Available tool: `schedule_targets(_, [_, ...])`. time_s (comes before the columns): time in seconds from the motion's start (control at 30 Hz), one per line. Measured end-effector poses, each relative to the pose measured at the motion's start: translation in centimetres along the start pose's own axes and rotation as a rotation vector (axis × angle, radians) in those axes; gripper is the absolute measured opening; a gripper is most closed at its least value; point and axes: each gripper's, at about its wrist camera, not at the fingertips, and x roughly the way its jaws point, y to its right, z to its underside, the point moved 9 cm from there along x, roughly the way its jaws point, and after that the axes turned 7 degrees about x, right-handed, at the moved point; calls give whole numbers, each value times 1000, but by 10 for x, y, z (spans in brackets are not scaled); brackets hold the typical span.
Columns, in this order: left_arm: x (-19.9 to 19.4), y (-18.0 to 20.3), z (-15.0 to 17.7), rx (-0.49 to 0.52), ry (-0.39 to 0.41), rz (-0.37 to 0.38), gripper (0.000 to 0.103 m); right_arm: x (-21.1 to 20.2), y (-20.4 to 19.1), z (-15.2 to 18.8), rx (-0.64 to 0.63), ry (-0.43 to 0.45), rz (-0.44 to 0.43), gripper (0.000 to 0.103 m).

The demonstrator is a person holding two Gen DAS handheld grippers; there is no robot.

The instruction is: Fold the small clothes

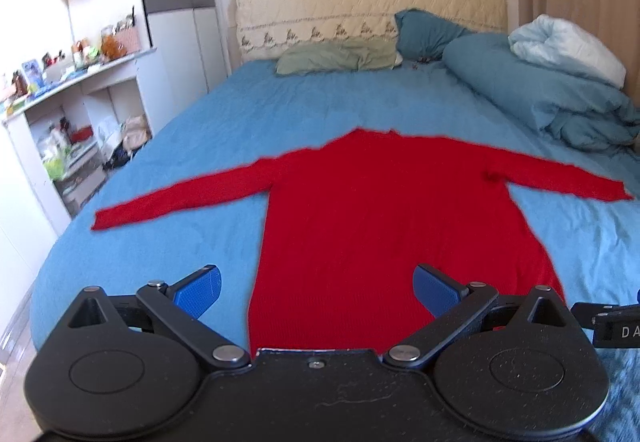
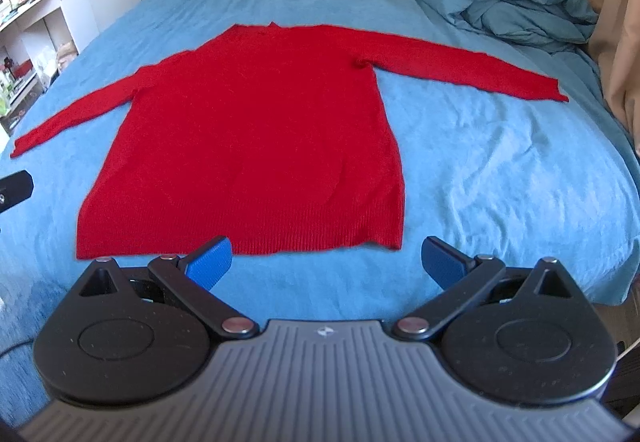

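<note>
A red long-sleeved sweater (image 1: 380,209) lies flat on the blue bed sheet (image 1: 224,113) with both sleeves spread out sideways and the hem toward me. It also shows in the right wrist view (image 2: 256,137). My left gripper (image 1: 316,288) is open and empty, held above the sweater's hem area. My right gripper (image 2: 326,262) is open and empty, just in front of the hem, toward its right half. A bit of the right gripper shows at the right edge of the left wrist view (image 1: 612,322).
A rolled blue duvet (image 1: 540,89) with a white blanket (image 1: 568,45) lies at the back right. A green pillow (image 1: 336,57) and a blue pillow (image 1: 428,29) lie by the headboard (image 1: 360,1). A cluttered white shelf (image 1: 68,113) stands left of the bed. A curtain (image 2: 616,1) hangs at the right.
</note>
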Motion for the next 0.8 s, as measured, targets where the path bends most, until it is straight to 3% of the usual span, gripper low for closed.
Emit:
schedule_targets(0.23, [30, 16, -80, 51, 23, 38, 103, -8, 23, -83, 80, 123, -23, 103])
schedule_targets(0.4, [79, 37, -126, 47, 49, 114, 103, 8, 67, -145, 139, 203, 36, 103])
schedule_targets(0.5, [120, 61, -149, 65, 66, 143, 103, 35, 106, -173, 197, 234, 62, 103])
schedule_targets(0.57, [136, 72, -163, 21, 72, 193, 103, 59, 135, -189, 230, 244, 86, 103])
schedule_targets(0.8, [205, 135, -198, -9, 58, 352, 103, 161, 236, -202, 320, 240, 202, 103])
